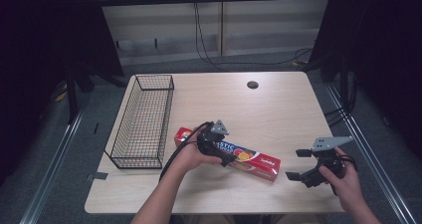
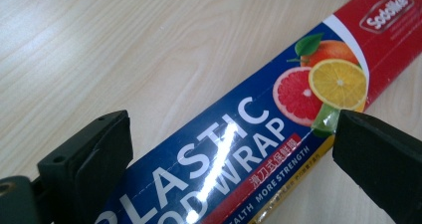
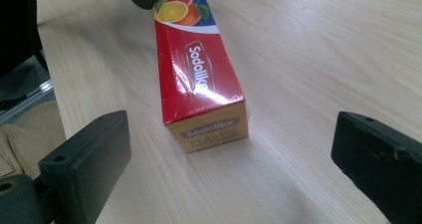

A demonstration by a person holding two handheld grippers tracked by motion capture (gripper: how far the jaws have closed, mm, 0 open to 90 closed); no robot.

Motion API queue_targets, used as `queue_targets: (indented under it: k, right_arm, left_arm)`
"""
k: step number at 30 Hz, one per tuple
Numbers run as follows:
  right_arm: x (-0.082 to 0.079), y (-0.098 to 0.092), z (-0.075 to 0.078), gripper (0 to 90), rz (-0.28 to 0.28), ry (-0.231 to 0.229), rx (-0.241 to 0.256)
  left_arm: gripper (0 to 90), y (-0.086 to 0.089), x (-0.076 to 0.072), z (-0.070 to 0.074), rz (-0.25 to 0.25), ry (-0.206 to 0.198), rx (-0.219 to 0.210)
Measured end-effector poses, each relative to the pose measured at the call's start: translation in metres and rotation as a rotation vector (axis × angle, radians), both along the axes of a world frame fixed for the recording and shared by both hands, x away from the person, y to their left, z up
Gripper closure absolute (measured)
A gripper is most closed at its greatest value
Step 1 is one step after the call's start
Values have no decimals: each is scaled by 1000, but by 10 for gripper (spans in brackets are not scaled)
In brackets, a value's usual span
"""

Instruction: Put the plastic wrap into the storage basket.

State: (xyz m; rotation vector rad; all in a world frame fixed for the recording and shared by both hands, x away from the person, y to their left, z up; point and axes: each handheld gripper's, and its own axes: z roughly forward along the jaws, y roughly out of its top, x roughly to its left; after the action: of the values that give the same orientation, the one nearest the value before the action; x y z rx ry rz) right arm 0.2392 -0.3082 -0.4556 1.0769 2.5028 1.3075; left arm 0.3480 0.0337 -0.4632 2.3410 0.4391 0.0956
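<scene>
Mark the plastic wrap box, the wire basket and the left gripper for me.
Long red-and-blue cardboard plastic wrap box (image 3: 201,84): right gripper view, red top face near the end.
Black wire basket (image 1: 142,119): high view, mesh floor.
Left gripper (image 2: 231,159): left gripper view, midway between its open jaws, over the box.

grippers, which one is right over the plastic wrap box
The left gripper: its open jaws straddle the plastic wrap box. The right gripper sits open beside the box's yellow end, apart from it.

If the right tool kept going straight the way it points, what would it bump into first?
Most likely the yellow end of the plastic wrap box, which lies between the open jaws of the right tool, a little ahead. Depth is hard to judge.
</scene>
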Motion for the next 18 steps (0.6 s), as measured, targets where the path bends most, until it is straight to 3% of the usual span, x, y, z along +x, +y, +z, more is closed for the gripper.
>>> queue_targets:
  k: [3,4,5,7,14,18]
  right_arm:
    - [0,0,0,23,-2,0,3]
    - [0,0,0,23,-3,0,3]
    - [0,0,0,24,-3,1,3]
    - [0,0,0,24,-2,5,5]
    - [0,1,0,24,-3,2,6]
    - [0,1,0,24,-2,5,5]
  left_arm:
    - [33,1,-2,2,-23,-5,37]
    - [36,0,-4,1,-4,3,20]
    - [39,0,-5,2,-12,-7,39]
    - [69,-1,-7,2,-3,9,26]
    - [124,0,-12,8,-15,21,72]
    - [156,1,-15,10,6,37,89]
